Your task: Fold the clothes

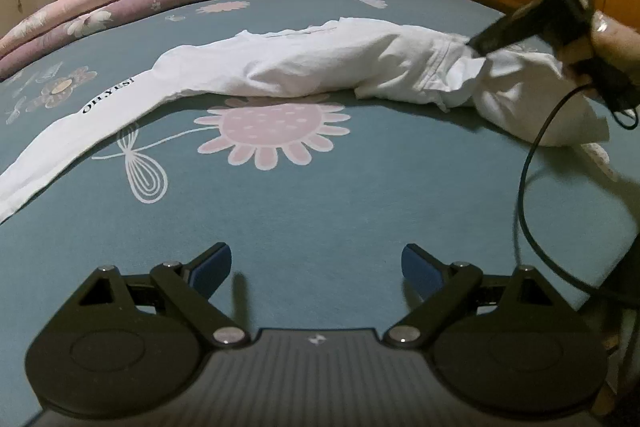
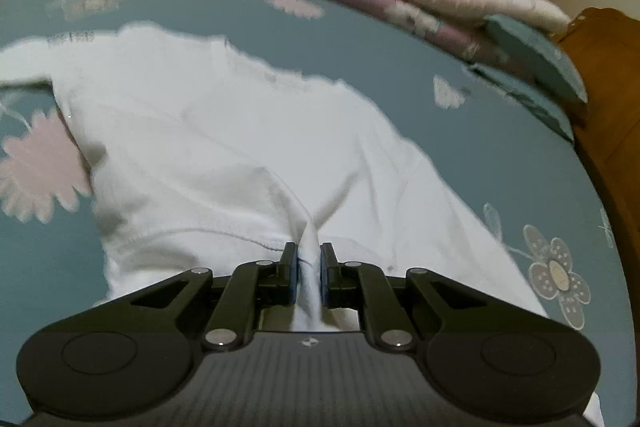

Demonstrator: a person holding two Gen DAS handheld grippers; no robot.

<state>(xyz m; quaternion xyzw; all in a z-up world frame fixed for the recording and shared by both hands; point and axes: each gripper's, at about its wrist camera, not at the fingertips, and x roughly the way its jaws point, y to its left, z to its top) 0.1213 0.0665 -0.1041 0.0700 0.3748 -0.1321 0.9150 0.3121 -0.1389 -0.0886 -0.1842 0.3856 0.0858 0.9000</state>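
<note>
White garment (image 2: 224, 155) pinched by right gripper (image 2: 308, 275); left view shows lettering.

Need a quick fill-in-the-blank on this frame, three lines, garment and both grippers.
1. The right gripper is shut on a fold of the ____ garment.
2. The left gripper hangs ____ over bare bedsheet.
3. The large flower printed on the bedsheet is ____.

Missing words: white; open; pink
</note>
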